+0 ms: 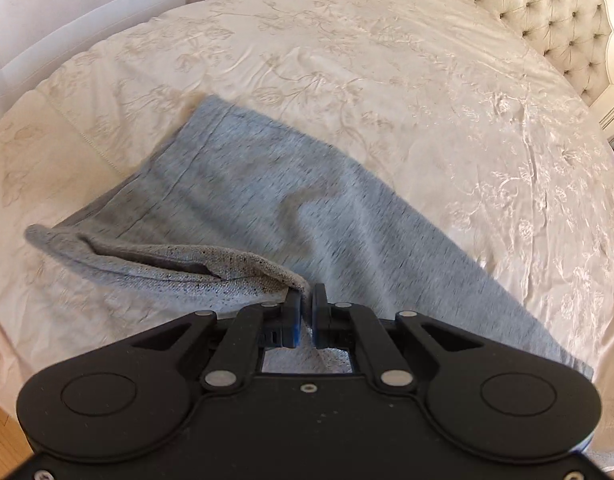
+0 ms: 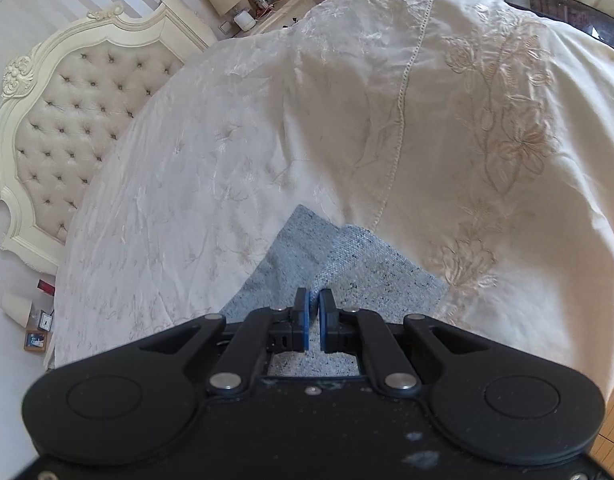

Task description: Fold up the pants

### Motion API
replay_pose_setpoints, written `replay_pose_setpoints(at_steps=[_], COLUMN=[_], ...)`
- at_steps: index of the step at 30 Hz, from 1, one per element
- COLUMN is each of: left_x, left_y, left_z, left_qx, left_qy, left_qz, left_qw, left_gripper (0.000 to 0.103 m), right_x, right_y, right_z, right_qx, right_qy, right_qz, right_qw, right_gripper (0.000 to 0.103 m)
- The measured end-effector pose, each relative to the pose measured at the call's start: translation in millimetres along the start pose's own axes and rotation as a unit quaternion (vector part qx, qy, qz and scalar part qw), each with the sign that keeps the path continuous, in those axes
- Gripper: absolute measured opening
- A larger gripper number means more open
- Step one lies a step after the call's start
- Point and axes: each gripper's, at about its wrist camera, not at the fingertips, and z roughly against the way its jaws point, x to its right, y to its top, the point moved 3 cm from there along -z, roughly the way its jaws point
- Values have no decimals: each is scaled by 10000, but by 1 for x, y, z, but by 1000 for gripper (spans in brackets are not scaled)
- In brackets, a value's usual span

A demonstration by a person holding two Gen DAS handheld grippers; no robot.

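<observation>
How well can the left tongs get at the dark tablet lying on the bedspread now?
Probably not: the left tongs are shut on the grey pants, so they are occupied. The tablet shows only in the right wrist view, far across the bedspread.

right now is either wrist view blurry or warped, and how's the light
Left wrist view: the grey knit pants are streaked with motion blur, while the black left tongs stay sharp. Right wrist view: sharper, with the fabric weave visible by the right tongs. Both views: fisheye bends the cream embroidered bedspread into a dome; soft daylight, mild sheen, no hard shadows.
</observation>
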Motion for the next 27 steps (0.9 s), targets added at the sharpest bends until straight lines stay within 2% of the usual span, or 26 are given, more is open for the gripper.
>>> replay_pose_setpoints(at_steps=[8,13,19,27], left_x=[38,48,55,59], left_y=[48,66,69,71], left_z=[-58,-110,-152,-181], left_qx=[-192,-616,-875,-985], left_qy=[99,293,613,782], left_qz=[-212,-121,-174,-274], left_qw=[9995,9976,9941,9917], left_gripper=[6,6,6,6], right_x=[-46,-64,-78,-95], right_y=[27,35,37,38], right_z=[-66,-121,-176,-219], right_qx=[77,-70,-295,-432], right_qy=[-207,-482,-817,-1127], right_qz=[161,243,400,679], right_qw=[9996,9985,9954,9904], right_gripper=[6,6,6,7])
